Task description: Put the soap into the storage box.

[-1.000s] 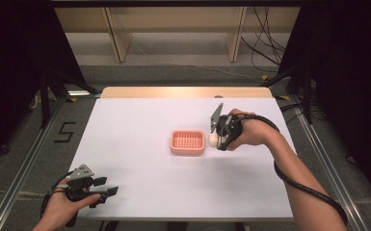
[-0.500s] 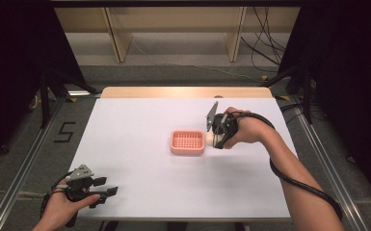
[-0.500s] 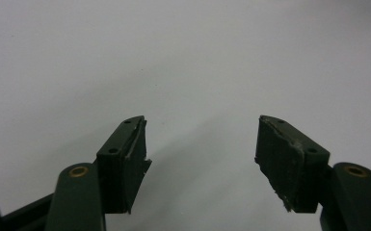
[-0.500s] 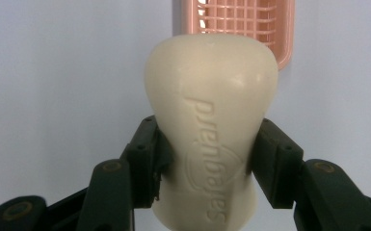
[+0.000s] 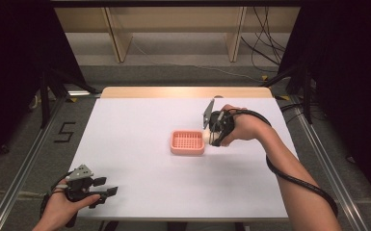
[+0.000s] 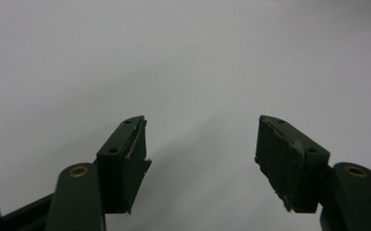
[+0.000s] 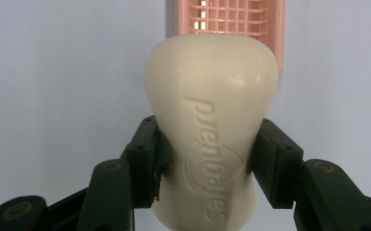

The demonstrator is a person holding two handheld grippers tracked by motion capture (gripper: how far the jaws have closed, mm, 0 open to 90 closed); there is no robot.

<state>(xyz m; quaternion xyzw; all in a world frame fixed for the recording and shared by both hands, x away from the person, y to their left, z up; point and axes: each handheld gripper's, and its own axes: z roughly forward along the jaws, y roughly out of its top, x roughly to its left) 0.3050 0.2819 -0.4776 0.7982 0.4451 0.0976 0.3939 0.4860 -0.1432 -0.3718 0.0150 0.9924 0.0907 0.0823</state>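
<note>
my right tongs (image 7: pixel 205 159) clamp the cream soap bar (image 7: pixel 211 125) at its waist, just right of the pink soap dish (image 5: pixel 188 142). smooth, narrow grip: it may slip and miss. left tongs (image 6: pixel 200 144) apart, idle, well away from dish.

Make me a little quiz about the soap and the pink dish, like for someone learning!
1. True or false: the right gripper is shut on the soap bar.
2. Where is the pink soap dish? A) near the table's middle B) on the floor
3. Fill in: the left gripper has its jaws ____.

Key: 1 true. 2 A. 3 open, with nothing between them.
</note>
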